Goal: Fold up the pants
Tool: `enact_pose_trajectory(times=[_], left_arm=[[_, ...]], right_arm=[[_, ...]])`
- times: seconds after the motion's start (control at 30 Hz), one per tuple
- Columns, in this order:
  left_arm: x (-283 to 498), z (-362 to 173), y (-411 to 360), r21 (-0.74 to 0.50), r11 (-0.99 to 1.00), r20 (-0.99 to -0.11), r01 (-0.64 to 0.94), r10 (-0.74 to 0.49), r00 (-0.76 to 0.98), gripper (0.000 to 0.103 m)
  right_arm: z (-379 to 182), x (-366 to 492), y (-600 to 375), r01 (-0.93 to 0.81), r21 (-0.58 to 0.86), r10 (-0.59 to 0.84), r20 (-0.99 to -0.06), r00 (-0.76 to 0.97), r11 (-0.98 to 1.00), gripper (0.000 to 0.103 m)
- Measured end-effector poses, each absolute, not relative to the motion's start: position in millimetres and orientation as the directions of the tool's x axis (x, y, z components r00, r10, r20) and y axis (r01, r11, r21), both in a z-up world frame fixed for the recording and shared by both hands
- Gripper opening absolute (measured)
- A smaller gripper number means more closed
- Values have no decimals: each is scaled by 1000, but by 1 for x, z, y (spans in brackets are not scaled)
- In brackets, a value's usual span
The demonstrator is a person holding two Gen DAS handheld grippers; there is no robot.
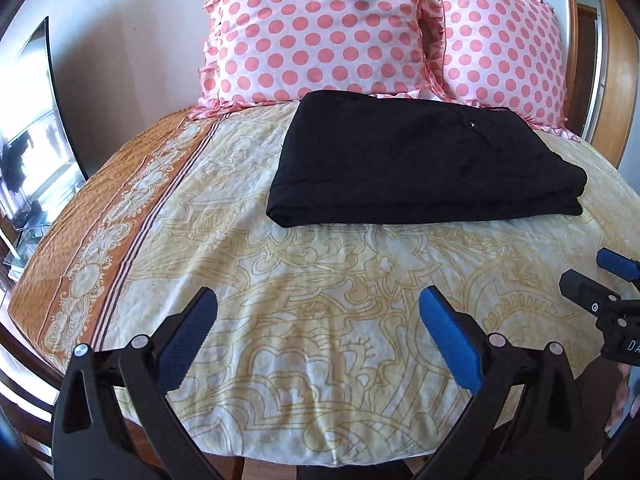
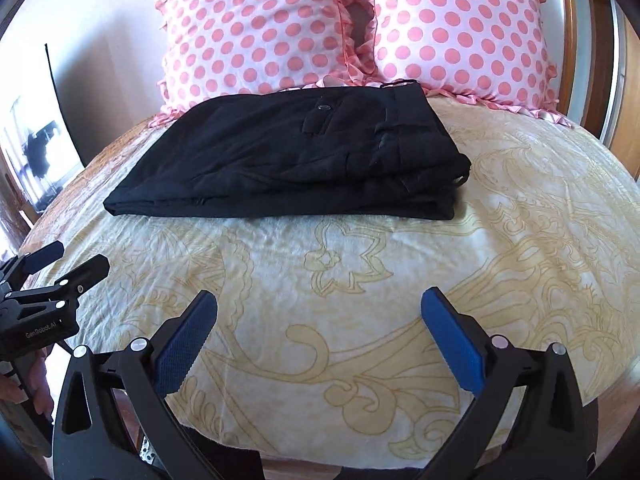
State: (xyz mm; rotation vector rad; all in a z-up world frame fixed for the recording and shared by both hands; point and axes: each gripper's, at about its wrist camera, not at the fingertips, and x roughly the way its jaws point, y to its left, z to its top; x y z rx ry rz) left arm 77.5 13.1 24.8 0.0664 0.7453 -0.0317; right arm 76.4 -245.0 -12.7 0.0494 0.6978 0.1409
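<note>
The black pants (image 1: 416,160) lie folded into a flat rectangle on the bed, near the pillows; in the right wrist view they (image 2: 288,156) show a back pocket button on top. My left gripper (image 1: 318,316) is open and empty, above the sheet well short of the pants. My right gripper (image 2: 319,316) is open and empty too, also short of the pants. The right gripper shows at the right edge of the left wrist view (image 1: 600,276), and the left gripper at the left edge of the right wrist view (image 2: 60,268).
The bed has a cream and yellow patterned sheet (image 1: 304,280) with an orange border (image 1: 92,216) on the left. Two pink polka-dot pillows (image 1: 316,28) (image 1: 504,44) stand at the head. A wooden door frame (image 2: 600,56) is at the right, a window (image 1: 28,140) at the left.
</note>
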Motion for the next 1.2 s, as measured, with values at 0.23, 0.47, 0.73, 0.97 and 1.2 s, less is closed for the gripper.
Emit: enact_pose_trajectory(times=[0.23, 0.47, 0.73, 0.97, 1.2], left_arm=[[78, 17, 15, 8, 998, -695, 56, -35, 718, 101], [72, 15, 15, 11, 999, -669, 49, -30, 742, 101], [72, 15, 16, 9, 999, -661, 41, -25, 750, 101], [73, 15, 17, 6, 999, -662, 34, -22, 749, 101], [73, 14, 17, 6, 999, -661, 34, -22, 750, 101]], right_arm=[[-16, 76, -238, -79, 29, 79, -642, 763, 996, 102], [-20, 73, -233, -45, -2, 34, -628, 778, 999, 102], [-21, 69, -232, -24, 1, 19, -613, 790, 1000, 102], [-21, 69, -232, -25, 0, 20, -613, 790, 1000, 102], [-21, 69, -232, -23, 1, 19, -613, 790, 1000, 102]])
